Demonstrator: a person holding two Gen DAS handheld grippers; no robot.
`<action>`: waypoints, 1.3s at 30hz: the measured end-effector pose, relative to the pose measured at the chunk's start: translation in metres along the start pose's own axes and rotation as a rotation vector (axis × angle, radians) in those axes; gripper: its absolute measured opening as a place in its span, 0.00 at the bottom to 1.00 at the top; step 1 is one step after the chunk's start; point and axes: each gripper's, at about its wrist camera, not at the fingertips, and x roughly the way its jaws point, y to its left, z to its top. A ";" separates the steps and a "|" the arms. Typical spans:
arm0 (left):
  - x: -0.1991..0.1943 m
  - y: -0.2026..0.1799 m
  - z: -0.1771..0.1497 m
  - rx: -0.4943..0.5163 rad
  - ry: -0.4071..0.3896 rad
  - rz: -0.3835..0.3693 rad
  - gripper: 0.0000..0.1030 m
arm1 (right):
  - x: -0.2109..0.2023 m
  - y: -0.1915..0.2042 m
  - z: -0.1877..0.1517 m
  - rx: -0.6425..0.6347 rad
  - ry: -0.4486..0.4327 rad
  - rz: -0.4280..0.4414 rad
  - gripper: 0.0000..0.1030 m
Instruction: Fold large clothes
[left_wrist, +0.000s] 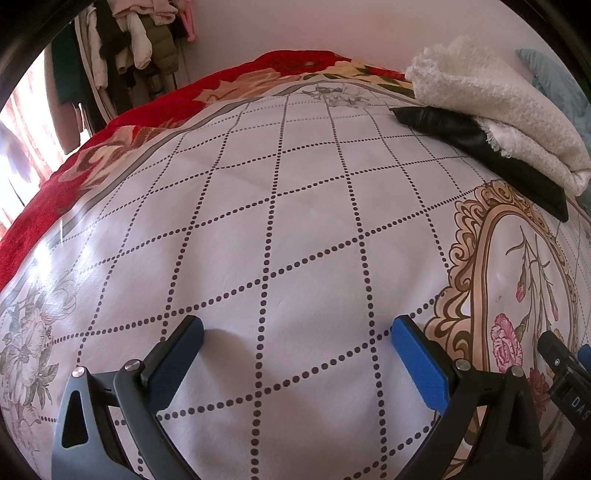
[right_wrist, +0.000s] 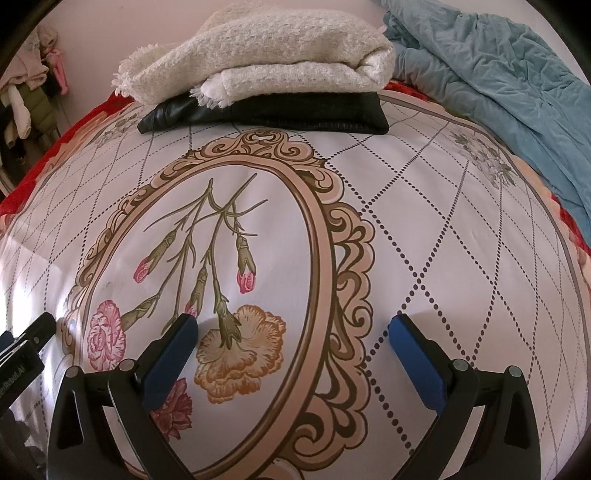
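A folded cream fuzzy garment (right_wrist: 266, 62) lies on top of a folded black leather garment (right_wrist: 295, 114) at the far side of the bed; both show in the left wrist view, cream (left_wrist: 491, 110) over black (left_wrist: 480, 147), at the right. A crumpled light blue garment (right_wrist: 509, 92) lies at the far right. My left gripper (left_wrist: 295, 332) is open and empty, low over the bedsheet. My right gripper (right_wrist: 293, 330) is open and empty over the floral oval print, well short of the stack.
The bed is covered by a white sheet (left_wrist: 277, 221) with dotted diamond lines and a floral oval medallion (right_wrist: 221, 258). A red floral blanket (left_wrist: 110, 147) edges the bed's left side. Clothes hang on a rack (left_wrist: 122, 48) at the far left by the wall.
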 end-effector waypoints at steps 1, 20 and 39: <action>0.000 -0.001 0.000 0.002 -0.001 0.002 1.00 | 0.000 0.000 0.000 0.001 0.000 0.001 1.00; 0.001 -0.001 0.000 -0.005 -0.004 -0.004 1.00 | 0.000 0.000 0.000 -0.003 -0.001 0.003 1.00; 0.001 -0.001 -0.001 -0.005 -0.008 -0.003 1.00 | 0.001 0.000 0.001 -0.004 -0.001 0.004 1.00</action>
